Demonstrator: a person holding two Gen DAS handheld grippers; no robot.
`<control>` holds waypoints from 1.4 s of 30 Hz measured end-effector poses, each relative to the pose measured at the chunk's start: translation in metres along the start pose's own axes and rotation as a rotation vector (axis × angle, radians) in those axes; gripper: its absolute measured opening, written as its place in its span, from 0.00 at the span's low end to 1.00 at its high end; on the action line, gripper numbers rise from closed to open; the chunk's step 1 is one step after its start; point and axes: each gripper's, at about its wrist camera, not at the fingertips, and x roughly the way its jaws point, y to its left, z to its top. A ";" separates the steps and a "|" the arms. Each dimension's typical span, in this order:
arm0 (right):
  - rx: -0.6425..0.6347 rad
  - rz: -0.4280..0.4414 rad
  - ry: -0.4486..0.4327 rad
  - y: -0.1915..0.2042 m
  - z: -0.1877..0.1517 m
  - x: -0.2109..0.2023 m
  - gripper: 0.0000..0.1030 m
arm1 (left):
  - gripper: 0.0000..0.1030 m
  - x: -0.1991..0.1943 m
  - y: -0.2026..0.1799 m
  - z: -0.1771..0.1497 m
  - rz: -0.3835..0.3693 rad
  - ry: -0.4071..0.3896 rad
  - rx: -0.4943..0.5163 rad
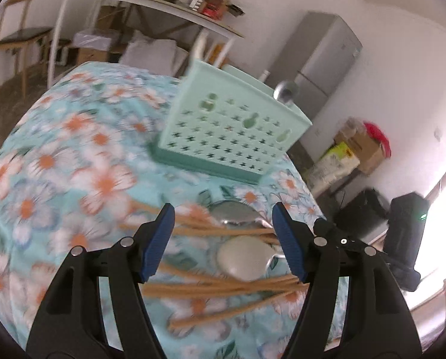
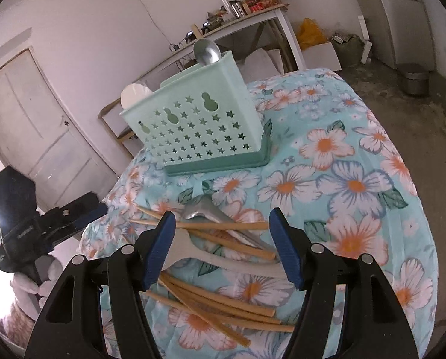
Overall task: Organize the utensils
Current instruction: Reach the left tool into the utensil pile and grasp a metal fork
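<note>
A mint green utensil holder [image 1: 232, 125] [image 2: 202, 131] stands on the floral tablecloth [image 1: 73, 164] [image 2: 357, 185]. A metal spoon [image 1: 286, 89] [image 2: 206, 51] and a white spoon [image 2: 134, 94] stand in it. Several wooden chopsticks [image 1: 223, 290] [image 2: 223, 311] lie in a loose pile with a white spoon [image 1: 242, 257] [image 2: 223, 261] and a metal spoon [image 1: 238, 212] [image 2: 211, 212]. My left gripper [image 1: 223, 224] is open above the pile, empty. My right gripper [image 2: 223, 230] is open above the pile from the other side, empty. The left gripper's body shows in the right wrist view [image 2: 43, 221].
A long shelf table [image 1: 151, 6] [image 2: 253, 15] with clutter stands behind, a wooden chair [image 1: 16, 36] at far left, a grey fridge [image 1: 321, 56], boxes [image 1: 357, 146] on the floor, a door [image 2: 34, 125]. The table edge curves away near the holder.
</note>
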 end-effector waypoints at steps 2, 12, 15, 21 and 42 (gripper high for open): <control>0.000 0.007 -0.001 0.000 0.003 0.000 0.62 | 0.61 0.020 -0.011 0.006 0.026 0.033 0.077; 0.029 0.032 0.004 -0.020 0.003 0.005 0.62 | 0.61 0.103 -0.054 0.002 0.214 0.291 0.583; 0.028 0.040 0.003 -0.024 0.003 0.007 0.62 | 0.61 0.109 -0.060 0.003 0.205 0.343 0.642; 0.036 0.065 0.003 -0.029 0.005 0.012 0.62 | 0.61 0.128 -0.068 0.006 0.184 0.446 0.680; 0.081 0.087 -0.016 -0.043 0.004 0.010 0.62 | 0.23 0.148 -0.057 0.022 0.077 0.311 0.607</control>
